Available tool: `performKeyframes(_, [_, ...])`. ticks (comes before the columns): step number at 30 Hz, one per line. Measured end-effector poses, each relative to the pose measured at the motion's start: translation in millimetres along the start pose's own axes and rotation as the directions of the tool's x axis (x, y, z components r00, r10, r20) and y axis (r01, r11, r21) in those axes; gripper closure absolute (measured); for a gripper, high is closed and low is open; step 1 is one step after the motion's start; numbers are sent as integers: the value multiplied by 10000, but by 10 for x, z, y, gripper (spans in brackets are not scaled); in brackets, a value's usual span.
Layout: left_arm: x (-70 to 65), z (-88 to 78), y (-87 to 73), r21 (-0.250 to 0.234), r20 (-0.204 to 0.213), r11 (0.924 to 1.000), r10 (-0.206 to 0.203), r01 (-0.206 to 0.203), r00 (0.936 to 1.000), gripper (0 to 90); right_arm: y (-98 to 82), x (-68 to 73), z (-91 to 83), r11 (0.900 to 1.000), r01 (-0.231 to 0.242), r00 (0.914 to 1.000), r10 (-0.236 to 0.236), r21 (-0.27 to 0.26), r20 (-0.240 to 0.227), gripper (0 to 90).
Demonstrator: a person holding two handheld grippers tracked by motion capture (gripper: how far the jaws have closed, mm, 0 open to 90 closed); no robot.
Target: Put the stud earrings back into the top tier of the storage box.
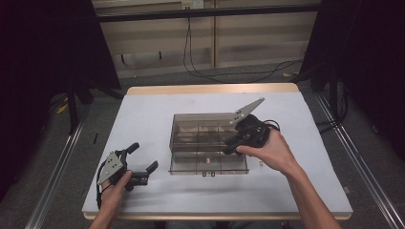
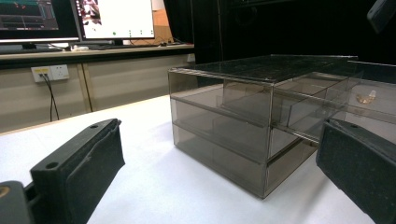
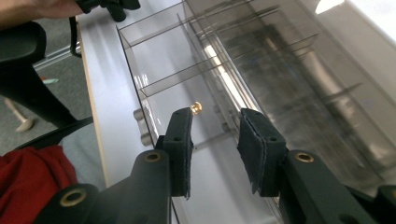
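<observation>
right gripper (image 1: 228,147) jaws apart, empty, over open drawer (image 1: 208,162) | brass piece (image 3: 196,108) dropped inside | left gripper (image 1: 142,163) spread wide, idle, clear of box (image 1: 203,125)

high: above, forward-down | tool views: close, perhaps oblique | shared: drawer box (image 1: 207,143)

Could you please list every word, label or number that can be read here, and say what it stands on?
None can be read.
Left monitor: coloured lines of text, too small and blurred.
Right monitor: a white window with marks, too blurred.
Clear drawer box: no label seen.
</observation>
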State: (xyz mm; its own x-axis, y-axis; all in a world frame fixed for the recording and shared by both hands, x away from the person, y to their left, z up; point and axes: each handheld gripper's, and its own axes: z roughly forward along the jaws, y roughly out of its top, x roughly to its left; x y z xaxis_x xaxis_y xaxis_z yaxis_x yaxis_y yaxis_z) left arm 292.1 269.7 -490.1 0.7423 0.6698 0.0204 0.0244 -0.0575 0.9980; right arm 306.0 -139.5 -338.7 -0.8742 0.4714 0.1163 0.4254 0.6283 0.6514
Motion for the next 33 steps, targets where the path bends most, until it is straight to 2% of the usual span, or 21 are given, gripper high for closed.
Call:
performKeyframes(5, [0,0,0,2,-3,10000,5,-5,10000,7,-154,1,-223,9975,-88,9993,114,-706,364,656])
performKeyframes(7, [2,-1,1,26,-14,10000,45,-44,10000,7,-259,-27,-298,9947,-334,9971,398,-977,642,653])
performKeyframes(10, [0,0,0,1,-1,10000,4,-4,10000,7,-429,-95,-384,9877,-714,9939,822,-1390,739,653])
performKeyframes(15, [-1,1,1,14,-7,10000,13,-13,10000,7,-655,-146,-452,9838,-1020,9878,1177,-1475,1021,653])
performKeyframes(21, [0,2,1,35,-17,10000,37,-37,10000,7,-864,-313,-533,9753,-1678,9718,1881,-1433,1423,627])
performKeyframes(24, [0,1,1,36,-14,10000,55,-55,10000,7,-991,-413,-515,9697,-2125,9610,2298,-1207,1537,638])
performKeyframes(26, [1,1,1,33,-13,10000,34,-34,10000,7,-1050,-456,-466,9707,-2280,9559,2380,-763,1721,654])
performKeyframes(30, [-3,3,0,34,25,10000,-32,32,10000,7,-1126,-527,-327,9687,-2481,9537,2442,1,1756,692])
performKeyframes(32, [0,2,1,30,3,10000,-6,6,10000,7,-1145,-555,-258,9690,-2438,9563,2331,412,1763,705])
performKeyframes(33, [-2,3,0,28,24,10000,-31,31,10000,7,-1146,-556,-230,9645,-2557,9541,2406,663,1782,712])
